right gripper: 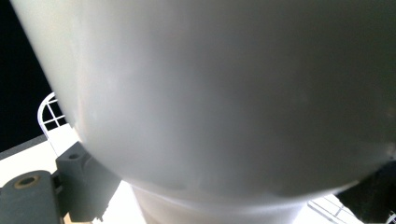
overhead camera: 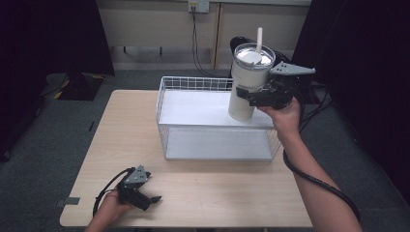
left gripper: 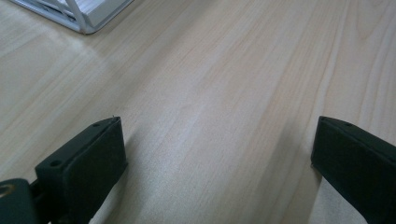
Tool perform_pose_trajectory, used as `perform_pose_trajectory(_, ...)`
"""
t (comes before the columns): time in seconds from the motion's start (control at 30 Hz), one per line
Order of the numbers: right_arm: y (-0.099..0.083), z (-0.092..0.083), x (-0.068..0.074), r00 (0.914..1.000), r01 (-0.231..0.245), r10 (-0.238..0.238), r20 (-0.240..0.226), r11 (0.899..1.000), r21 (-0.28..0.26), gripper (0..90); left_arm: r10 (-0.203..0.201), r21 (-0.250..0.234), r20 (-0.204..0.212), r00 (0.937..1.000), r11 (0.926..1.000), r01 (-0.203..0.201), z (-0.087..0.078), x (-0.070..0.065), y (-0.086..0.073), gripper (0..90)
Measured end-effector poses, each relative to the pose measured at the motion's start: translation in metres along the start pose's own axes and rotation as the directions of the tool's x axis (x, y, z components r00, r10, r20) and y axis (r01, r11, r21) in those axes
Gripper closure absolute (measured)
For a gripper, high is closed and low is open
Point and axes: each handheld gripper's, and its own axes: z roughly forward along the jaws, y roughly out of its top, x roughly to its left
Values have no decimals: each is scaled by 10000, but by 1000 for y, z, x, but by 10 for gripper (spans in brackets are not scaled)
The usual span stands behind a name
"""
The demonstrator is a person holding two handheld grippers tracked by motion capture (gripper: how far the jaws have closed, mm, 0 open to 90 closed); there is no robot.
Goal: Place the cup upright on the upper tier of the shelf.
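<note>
The right gripper pinches the tall cream plastic cup with a lid and straw, standing on the white wire rack's top shelf. The cup could tip if squeezed off-center. The left gripper rests spread open on the light wooden table.

High view overlooks table; gripper views close, sharing wire rack.
</note>
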Motion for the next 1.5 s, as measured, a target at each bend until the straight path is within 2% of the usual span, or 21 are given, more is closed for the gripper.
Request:
perform_pose_trajectory(0.67,-8,-8,0,10000,71,-71,38,9999,82,95,-75,-8,-45,10000,10000,75,-1,0,-1,26)
perform_pose_trajectory(0.77,-12,-12,-2,10000,-47,48,-61,9998,203,101,-72,1,-47,10000,10000,72,-1,0,-1,26)
perform_pose_trajectory(0.97,-18,-17,-1,9999,49,-45,-132,9994,329,103,-143,-3,-100,9998,9999,143,-2,-1,-2,26)
perform_pose_trajectory(1.27,-24,-31,3,9993,178,-168,-334,9994,300,103,-133,0,-120,9998,9999,133,-2,-1,-2,25)
perform_pose_trajectory(1.5,-28,-37,8,9982,103,-89,-600,9997,219,103,-138,0,-104,9999,9999,138,-2,-1,-2,26)
